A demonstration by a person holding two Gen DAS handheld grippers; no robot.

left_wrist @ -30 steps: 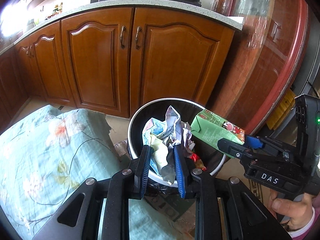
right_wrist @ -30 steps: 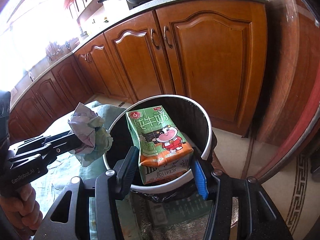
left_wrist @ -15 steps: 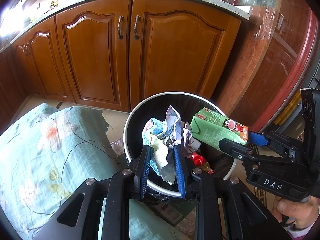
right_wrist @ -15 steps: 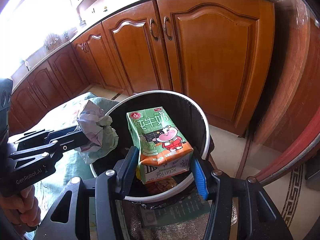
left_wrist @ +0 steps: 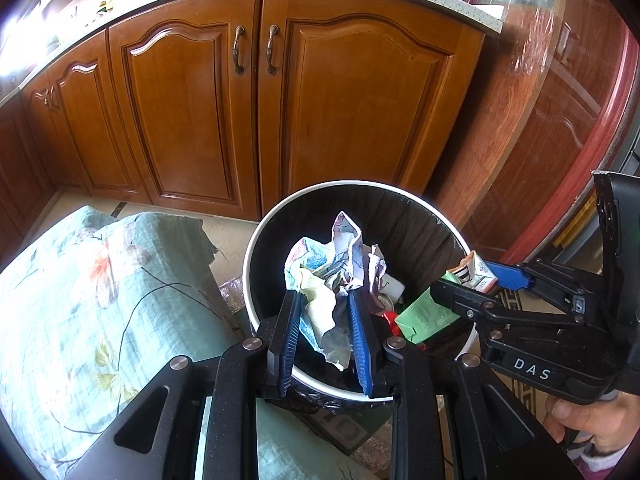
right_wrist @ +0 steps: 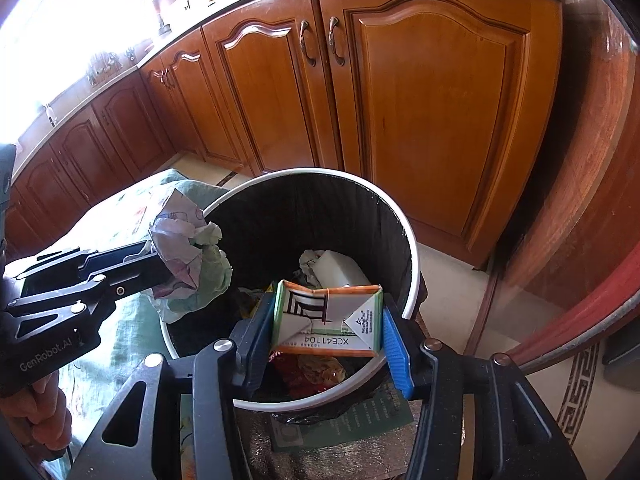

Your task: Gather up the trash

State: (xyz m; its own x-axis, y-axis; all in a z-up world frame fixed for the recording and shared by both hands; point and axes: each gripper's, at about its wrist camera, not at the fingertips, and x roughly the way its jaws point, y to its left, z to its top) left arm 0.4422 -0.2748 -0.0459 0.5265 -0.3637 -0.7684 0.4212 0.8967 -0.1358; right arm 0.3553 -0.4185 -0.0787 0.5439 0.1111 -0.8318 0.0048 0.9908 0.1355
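As both loads hang over the black-lined trash bin (right_wrist: 412, 276), the left gripper (left_wrist: 326, 320) pinches crumpled paper (left_wrist: 336, 264) and the right gripper (right_wrist: 326, 328) clamps a milk carton (right_wrist: 326, 320); the paper, near the rim, could snag and spill outside upon release.

The left wrist view sits close above the near rim of the round white-rimmed bin with a black liner (left_wrist: 256, 264), facing forward and down along its own black fingers (left_wrist: 286, 336) toward the far brown wooden cabinet doors (left_wrist: 352, 120). The right wrist view looks from close over the same bin (right_wrist: 412, 280), at its near right side, and faces the same cabinet doors (right_wrist: 436, 112). Both views share the bin's opening, the cabinet doors and the pale green flowered cloth (left_wrist: 80, 300) (right_wrist: 132, 216) on the left, and each catches the other gripper at its edge.
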